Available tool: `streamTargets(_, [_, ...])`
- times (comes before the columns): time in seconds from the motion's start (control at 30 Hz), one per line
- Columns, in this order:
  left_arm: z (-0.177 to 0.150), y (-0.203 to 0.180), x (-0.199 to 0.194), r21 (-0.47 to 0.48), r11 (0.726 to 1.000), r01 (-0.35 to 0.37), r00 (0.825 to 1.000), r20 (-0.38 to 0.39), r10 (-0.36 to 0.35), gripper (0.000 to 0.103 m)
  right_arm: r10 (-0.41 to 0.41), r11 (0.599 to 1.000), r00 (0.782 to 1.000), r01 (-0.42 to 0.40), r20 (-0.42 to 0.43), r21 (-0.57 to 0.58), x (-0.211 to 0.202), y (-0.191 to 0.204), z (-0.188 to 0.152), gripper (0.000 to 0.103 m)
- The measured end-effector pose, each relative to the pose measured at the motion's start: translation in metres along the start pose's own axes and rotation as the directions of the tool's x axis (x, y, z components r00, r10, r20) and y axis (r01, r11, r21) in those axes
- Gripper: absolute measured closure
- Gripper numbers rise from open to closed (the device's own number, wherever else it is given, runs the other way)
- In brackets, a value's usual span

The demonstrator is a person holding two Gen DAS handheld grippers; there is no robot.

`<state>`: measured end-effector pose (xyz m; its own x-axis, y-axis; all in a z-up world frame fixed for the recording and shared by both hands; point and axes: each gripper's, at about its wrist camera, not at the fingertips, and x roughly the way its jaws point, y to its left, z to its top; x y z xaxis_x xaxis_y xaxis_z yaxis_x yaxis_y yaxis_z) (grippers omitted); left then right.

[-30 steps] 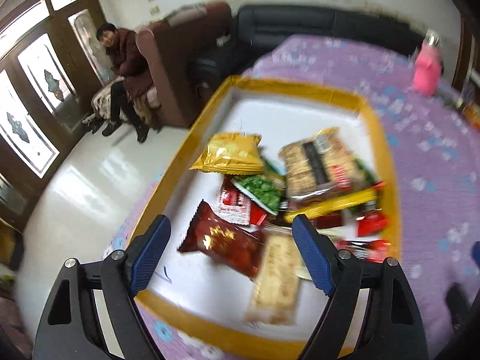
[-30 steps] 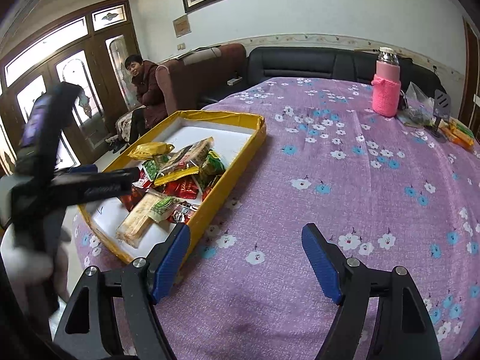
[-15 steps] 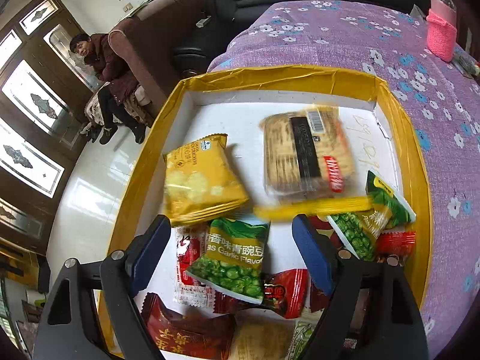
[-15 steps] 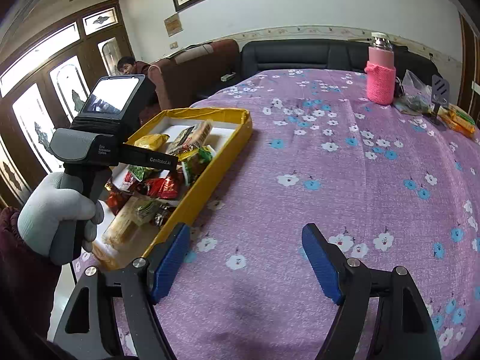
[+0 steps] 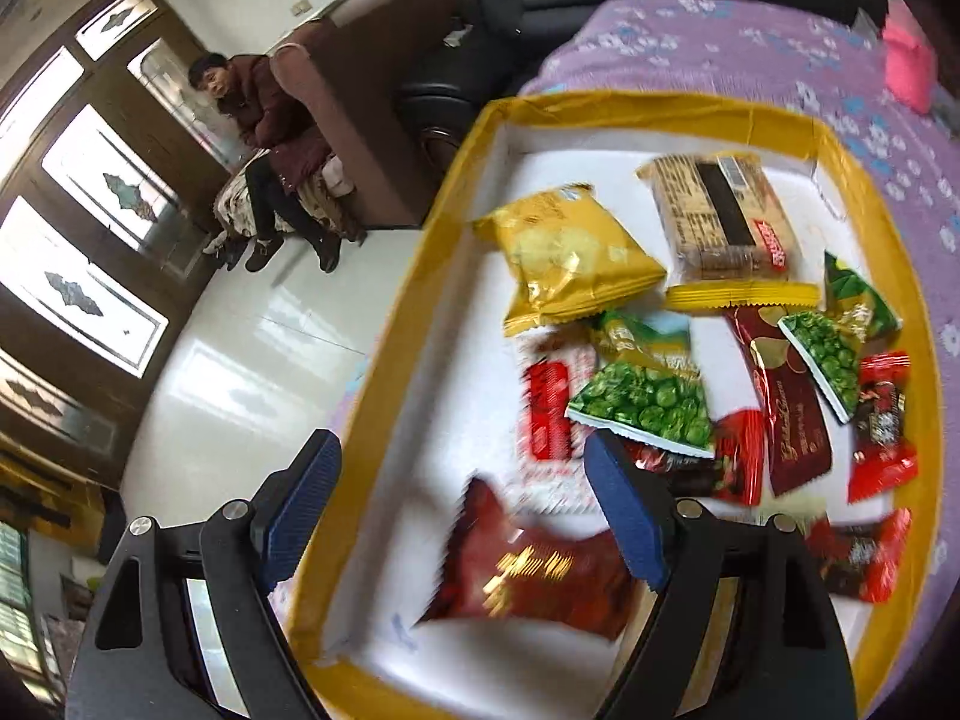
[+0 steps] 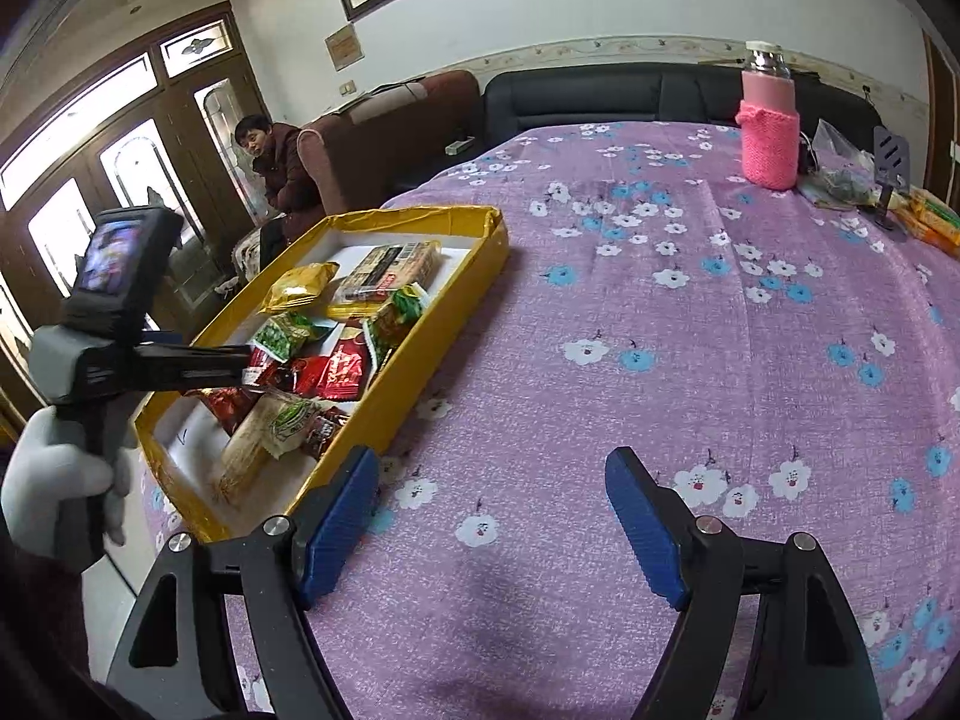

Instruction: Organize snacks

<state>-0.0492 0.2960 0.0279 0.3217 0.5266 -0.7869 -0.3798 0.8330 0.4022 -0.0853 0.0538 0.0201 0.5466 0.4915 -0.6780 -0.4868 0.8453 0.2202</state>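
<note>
From the left wrist camera, the left gripper [image 5: 462, 498] hangs over the near end of the yellow-rimmed tray [image 5: 390, 360], its blue-padded jaws spread wide and holding nothing; one finger sits outside the tray's left wall, the other above the snacks. A dark red packet [image 5: 534, 570] lies blurred just below and between the fingers, with a green pea packet [image 5: 645, 399] beside the right fingertip, a yellow chip bag [image 5: 570, 258] further up the tray, and a brown biscuit pack [image 5: 720, 222] next to it. This view alone shows the printing on the packets and the white tray floor around them. The right wrist camera shows what the other cannot: the whole purple flowered tablecloth [image 6: 690, 360], a pink-sleeved bottle [image 6: 770, 138] at the far side, and the left gripper's body with its gloved left hand [image 6: 54, 480] reaching over the tray's near end. The right gripper [image 6: 492, 516] is also spread wide and empty, above bare cloth just right of the tray's near corner [image 6: 360, 420], well apart from the snacks. Compared with half a second ago, the left gripper has pulled back toward the near end, so the dark red packet now lies between its fingers instead of the green pea packet; the right gripper is about where it was.
</note>
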Motion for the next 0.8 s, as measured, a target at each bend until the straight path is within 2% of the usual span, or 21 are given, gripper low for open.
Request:
streamTargets(0.13, [0.01,-0.014,0.011,0.014,1.0,0.026,1.0,-0.014,-0.026,0.019,-0.018,1.0,1.0,0.018,0.012,-0.012,-0.007,0.001,0.001,0.024])
streamTargets(0.23, [0.004,-0.007,-0.004,-0.014,0.997,0.075,0.997,0.019,-0.075,0.019,-0.025,1.0,1.0,0.025,0.019,-0.015,-0.012,0.002,0.003,0.024])
streamTargets(0.3, [-0.007,0.003,-0.027,-0.04,0.992,0.118,0.989,0.091,-0.114,0.019,-0.027,0.999,0.999,0.027,0.028,-0.024,-0.016,0.005,0.003,0.024])
streamTargets(0.33, [-0.014,0.01,-0.043,-0.059,0.989,0.137,0.98,0.153,-0.126,0.019,-0.026,0.999,0.999,0.026,0.031,-0.029,-0.017,0.007,0.003,0.024])
streamTargets(0.4, [-0.033,0.026,-0.08,-0.109,0.983,0.149,0.949,0.297,-0.111,0.019,-0.018,0.999,0.999,0.019,0.038,-0.041,-0.021,0.013,0.003,0.024])
streamTargets(0.43, [-0.046,0.035,-0.103,-0.138,0.978,0.156,0.92,0.38,-0.093,0.019,-0.015,0.999,0.999,0.017,0.041,-0.049,-0.022,0.017,0.002,0.024])
streamTargets(0.5, [-0.069,0.048,-0.141,-0.179,0.965,0.191,0.865,0.496,-0.079,0.016,-0.005,0.998,0.999,0.008,0.048,-0.068,-0.027,0.025,0.001,0.024])
streamTargets(0.57, [-0.093,0.058,-0.175,-0.208,0.945,0.252,0.807,0.584,-0.087,0.0,0.013,0.996,0.998,-0.007,0.063,-0.093,-0.033,0.035,-0.002,0.024])
streamTargets(0.63, [-0.11,0.066,-0.196,-0.22,0.925,0.309,0.754,0.65,-0.097,0.0,0.029,0.993,0.996,-0.019,0.081,-0.12,-0.04,0.045,-0.005,0.024])
streamTargets(0.67, [-0.117,0.065,-0.204,-0.218,0.92,0.327,0.736,0.669,-0.103,0.0,0.039,0.991,0.995,-0.027,0.09,-0.132,-0.043,0.05,-0.006,0.024])
streamTargets(0.73, [-0.121,0.058,-0.21,-0.196,0.924,0.327,0.733,0.67,-0.117,0.0,0.053,0.987,0.993,-0.036,0.102,-0.154,-0.05,0.059,-0.009,0.024])
streamTargets(0.8, [-0.119,0.049,-0.207,-0.182,0.934,0.307,0.755,0.643,-0.124,0.0,0.058,0.982,0.992,-0.036,0.113,-0.186,-0.057,0.067,-0.014,0.023])
